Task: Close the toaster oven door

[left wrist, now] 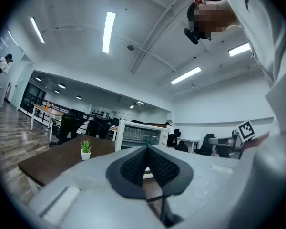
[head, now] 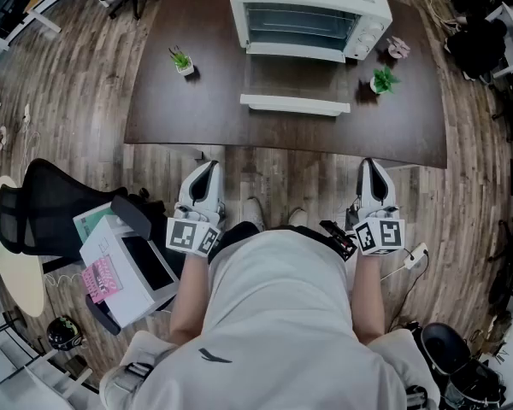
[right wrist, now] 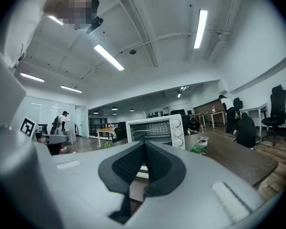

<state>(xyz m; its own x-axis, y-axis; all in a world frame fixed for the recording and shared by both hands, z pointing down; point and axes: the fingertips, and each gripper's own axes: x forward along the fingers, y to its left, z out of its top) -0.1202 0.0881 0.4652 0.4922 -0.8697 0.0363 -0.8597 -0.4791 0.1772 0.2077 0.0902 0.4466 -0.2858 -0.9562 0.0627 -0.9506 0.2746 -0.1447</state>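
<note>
The oven [head: 310, 11] is sitting at the middle of the desk's [head: 197, 109] far edge, its door [head: 296, 84] lying open and flat toward me. One plant [head: 182, 60] is standing left of it, and a second plant [head: 382, 81] is standing near its right front corner. I am holding the left hand-held gripper [head: 207, 167] and the right hand-held gripper [head: 373, 165] level, short of the desk's near edge and well apart from the oven. Both are clenched on nothing.
</note>
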